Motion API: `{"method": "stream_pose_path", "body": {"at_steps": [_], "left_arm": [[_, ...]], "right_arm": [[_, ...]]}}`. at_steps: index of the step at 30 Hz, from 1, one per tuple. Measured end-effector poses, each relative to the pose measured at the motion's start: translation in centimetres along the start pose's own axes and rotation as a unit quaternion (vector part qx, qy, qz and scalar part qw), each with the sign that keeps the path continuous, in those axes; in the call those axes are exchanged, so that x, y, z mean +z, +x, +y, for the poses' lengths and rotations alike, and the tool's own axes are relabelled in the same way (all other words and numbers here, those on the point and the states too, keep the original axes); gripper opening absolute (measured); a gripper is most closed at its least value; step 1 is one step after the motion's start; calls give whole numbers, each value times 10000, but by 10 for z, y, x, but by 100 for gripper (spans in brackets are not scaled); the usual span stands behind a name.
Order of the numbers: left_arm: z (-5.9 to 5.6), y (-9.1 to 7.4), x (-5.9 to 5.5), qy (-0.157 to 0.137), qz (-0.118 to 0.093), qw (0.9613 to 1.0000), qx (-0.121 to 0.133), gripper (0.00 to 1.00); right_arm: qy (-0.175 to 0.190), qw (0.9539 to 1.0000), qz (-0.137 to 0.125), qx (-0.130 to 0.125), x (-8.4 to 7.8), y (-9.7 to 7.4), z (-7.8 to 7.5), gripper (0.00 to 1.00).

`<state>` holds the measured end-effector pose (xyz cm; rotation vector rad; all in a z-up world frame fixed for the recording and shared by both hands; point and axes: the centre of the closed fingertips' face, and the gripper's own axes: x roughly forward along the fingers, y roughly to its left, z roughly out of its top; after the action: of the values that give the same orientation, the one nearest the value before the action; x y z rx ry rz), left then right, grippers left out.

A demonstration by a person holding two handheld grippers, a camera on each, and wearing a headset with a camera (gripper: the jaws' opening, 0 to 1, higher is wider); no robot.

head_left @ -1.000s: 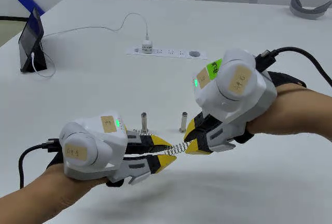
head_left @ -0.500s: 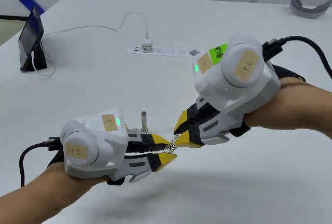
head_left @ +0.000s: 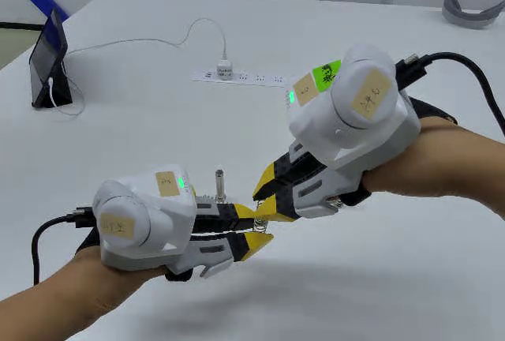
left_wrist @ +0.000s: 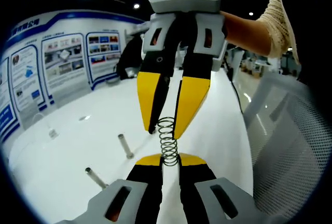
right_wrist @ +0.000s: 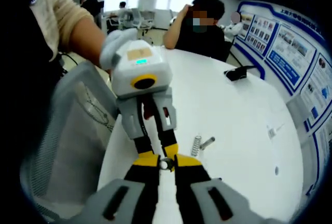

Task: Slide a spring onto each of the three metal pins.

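In the head view the left gripper sat at 7 o'clock, held level, its jaws pointing toward 3 o'clock and closed on one end of the spring. The right gripper sat at 2 o'clock, tilted down toward 8 o'clock, its jaws pinching the spring's other end. The two sets of tips nearly met.

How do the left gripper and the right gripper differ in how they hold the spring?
The left gripper lies low and nearly level over the table; the right gripper sits higher, tilted downward. The left gripper pinches one end of the spring; the right gripper closes on the other end. Both have yellow jaw tips and white bodies, and both are shut on that spring.
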<state>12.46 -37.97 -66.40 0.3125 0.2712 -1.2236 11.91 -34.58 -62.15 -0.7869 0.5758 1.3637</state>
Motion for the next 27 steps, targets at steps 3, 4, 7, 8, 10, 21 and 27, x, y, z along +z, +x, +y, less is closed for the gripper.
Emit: {"method": "stream_pose_path", "body": {"at_steps": [3, 4, 7, 8, 10, 21, 27], "left_arm": [[0, 0, 0, -20, -28, 10000, -1, 11], [1, -1, 1, -25, -33, 10000, 3, 11], [2, -1, 1, -30, -49, 10000, 19, 11], [2, -1, 1, -39, -54, 10000, 27, 11], [4, -2, 2, -49, -65, 10000, 43, 11], [4, -1, 4, -31, -106, 9999, 56, 11], [5, -1, 4, -9, -90, 9999, 80, 11]], "right_arm": [[22, 10000, -8, -19, 0, 0, -1, 15], [47, 10000, -8, -18, -1, 0, -1, 16], [67, 10000, 17, -30, -2, -1, -1, 16], [74, 10000, 24, -28, -3, -1, 0, 16], [94, 10000, 13, -28, -4, 0, 0, 16], [261, 9996, -41, -49, -4, 2, -1, 13], [353, 9993, -71, -33, -3, 4, -1, 12]]}}
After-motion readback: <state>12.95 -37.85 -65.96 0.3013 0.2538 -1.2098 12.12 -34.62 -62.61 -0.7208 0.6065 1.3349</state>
